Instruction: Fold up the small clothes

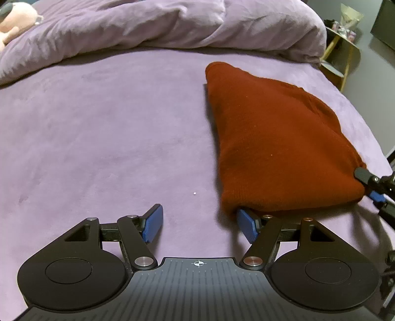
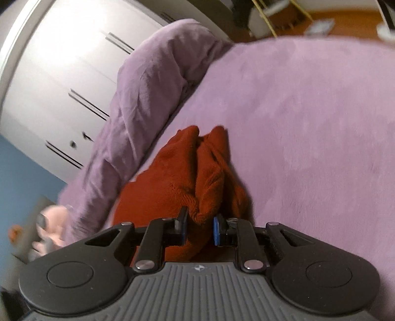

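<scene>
One soft knit point(image 1: 276, 148): right claw point(image 2: 200, 227) clamped on bunched edge; left claw point(image 1: 200, 222) apart, take the corner beside it.

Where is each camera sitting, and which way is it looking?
Left wrist view: sits on the left tongs, looking down across the purple bed; its open blue pads show, one tucked under the red sweater.
Right wrist view: sits on the right tongs, tilted, facing the white wardrobe; its pads pinch the sweater.
Both views share the sweater, bed, rumpled duvet and pink plush toy.
</scene>
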Motion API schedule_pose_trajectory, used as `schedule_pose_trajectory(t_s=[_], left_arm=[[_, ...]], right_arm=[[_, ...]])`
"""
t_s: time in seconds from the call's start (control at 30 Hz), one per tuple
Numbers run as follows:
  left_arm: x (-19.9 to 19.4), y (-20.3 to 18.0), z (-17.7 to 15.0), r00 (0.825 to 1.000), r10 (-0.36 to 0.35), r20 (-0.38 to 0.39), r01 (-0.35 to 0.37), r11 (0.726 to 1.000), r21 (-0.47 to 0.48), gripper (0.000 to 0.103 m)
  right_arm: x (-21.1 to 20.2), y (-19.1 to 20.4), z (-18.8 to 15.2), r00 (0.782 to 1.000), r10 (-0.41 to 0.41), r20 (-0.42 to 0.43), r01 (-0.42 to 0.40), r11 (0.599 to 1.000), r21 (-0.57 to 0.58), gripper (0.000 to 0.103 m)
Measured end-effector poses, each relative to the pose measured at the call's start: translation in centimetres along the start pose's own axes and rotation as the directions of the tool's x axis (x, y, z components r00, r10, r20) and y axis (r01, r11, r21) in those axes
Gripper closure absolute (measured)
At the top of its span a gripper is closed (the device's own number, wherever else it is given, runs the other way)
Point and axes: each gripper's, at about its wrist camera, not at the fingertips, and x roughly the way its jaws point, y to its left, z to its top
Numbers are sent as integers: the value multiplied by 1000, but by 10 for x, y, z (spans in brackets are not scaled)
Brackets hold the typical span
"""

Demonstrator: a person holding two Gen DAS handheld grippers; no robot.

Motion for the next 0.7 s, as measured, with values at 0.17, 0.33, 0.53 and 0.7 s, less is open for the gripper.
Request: schedule_pose_trajectory(t_s=[0.17,0.33,0.53,0.7], left_arm=[[-8,14,-6,999,41,16,-41,999,0,33],[-14,35,-2,998,39,41,-35,996,-85,33],[-12,16,27,996,31,80,-23,995,-95,31],[2,5,55,989,81,125,-69,993,-100,28]], right_arm=[[-11,-2,6,985,-163,53,168,982,-90,92],[-31,11,23,996,5,86,3,996,-93,90],[37,92,33,987,149,-66,-161,948,-274,72],[131,110,49,980,5,-200,-74,938,-337,72]])
